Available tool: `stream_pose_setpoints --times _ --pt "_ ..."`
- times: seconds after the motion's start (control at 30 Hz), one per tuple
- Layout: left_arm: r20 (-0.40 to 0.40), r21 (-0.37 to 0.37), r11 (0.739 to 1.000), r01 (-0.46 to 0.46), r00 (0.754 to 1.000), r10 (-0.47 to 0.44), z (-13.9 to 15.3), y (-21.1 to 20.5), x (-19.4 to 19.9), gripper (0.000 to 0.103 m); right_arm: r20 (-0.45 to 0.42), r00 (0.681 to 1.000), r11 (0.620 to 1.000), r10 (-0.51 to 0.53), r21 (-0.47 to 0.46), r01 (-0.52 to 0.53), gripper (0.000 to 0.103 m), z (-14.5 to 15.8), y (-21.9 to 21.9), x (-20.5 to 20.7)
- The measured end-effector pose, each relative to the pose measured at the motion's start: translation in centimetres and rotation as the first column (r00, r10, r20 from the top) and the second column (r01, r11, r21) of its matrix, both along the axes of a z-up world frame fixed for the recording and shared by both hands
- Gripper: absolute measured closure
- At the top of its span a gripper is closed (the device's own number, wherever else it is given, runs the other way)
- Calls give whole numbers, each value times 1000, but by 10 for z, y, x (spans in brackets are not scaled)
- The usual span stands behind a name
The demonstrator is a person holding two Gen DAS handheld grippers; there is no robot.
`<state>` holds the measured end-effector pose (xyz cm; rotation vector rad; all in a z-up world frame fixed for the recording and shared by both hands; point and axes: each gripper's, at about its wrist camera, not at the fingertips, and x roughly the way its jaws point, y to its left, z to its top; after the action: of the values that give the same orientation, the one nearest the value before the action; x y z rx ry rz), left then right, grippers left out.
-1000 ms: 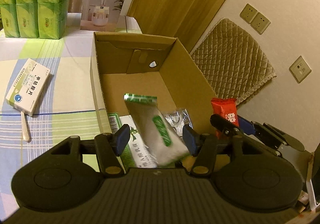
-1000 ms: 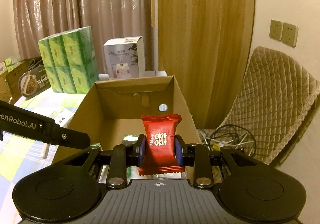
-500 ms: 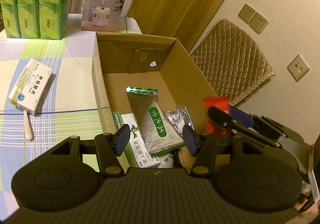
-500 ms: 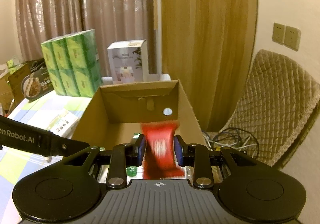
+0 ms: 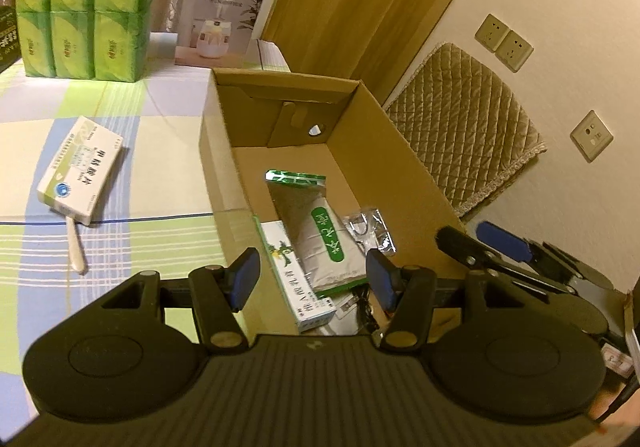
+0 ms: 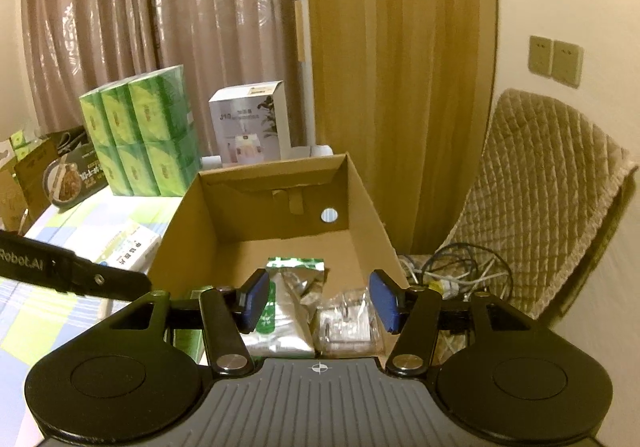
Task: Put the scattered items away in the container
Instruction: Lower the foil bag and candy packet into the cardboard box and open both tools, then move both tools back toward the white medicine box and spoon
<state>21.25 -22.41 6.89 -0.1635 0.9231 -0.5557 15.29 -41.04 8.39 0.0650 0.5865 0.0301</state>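
Observation:
The open cardboard box [image 5: 400, 151] [image 6: 368, 215] stands on the checked tablecloth. Inside it lie a silver-and-green sachet [image 5: 320, 231] [image 6: 288, 307], a green-and-white carton [image 5: 298, 279] and a clear plastic packet [image 5: 370, 229] [image 6: 348, 319]. My left gripper [image 5: 314, 279] hangs open over the box's near end with nothing between its fingers. My right gripper [image 6: 320, 301] is open too, above the same end, and shows in the left wrist view at the box's right wall [image 5: 480, 247]. A white medicine box [image 5: 82, 169] [image 6: 124, 247] and a wooden stick [image 5: 76, 247] lie on the cloth left of the box.
Stacked green tissue packs [image 5: 84, 3] [image 6: 140, 135] and a white humidifier box [image 5: 220, 15] [image 6: 252, 123] stand at the table's back. A quilted chair [image 6: 536, 207] with cables [image 6: 452, 275] under it is right of the box. A dark printed carton [image 6: 68, 175] sits at far left.
The sachet dropped from my left gripper and settled in the box. My right gripper opened and let the red snack packet fall; the packet is out of sight now.

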Motion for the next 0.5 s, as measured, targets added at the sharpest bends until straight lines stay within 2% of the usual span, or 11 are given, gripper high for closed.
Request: stream_pose_setpoints --times 0.27,0.43,0.5 --pt "34 11 1000 -7 999 7 4 31 -25 43 -2 1000 1000 4 23 -4 42 3 14 -36" --pt "47 49 999 -12 999 9 -5 57 -48 42 1 999 999 40 35 -40 40 6 35 -55" --pt "42 67 997 -24 999 21 -11 70 -55 41 1 998 998 57 39 -57 35 6 44 -59"
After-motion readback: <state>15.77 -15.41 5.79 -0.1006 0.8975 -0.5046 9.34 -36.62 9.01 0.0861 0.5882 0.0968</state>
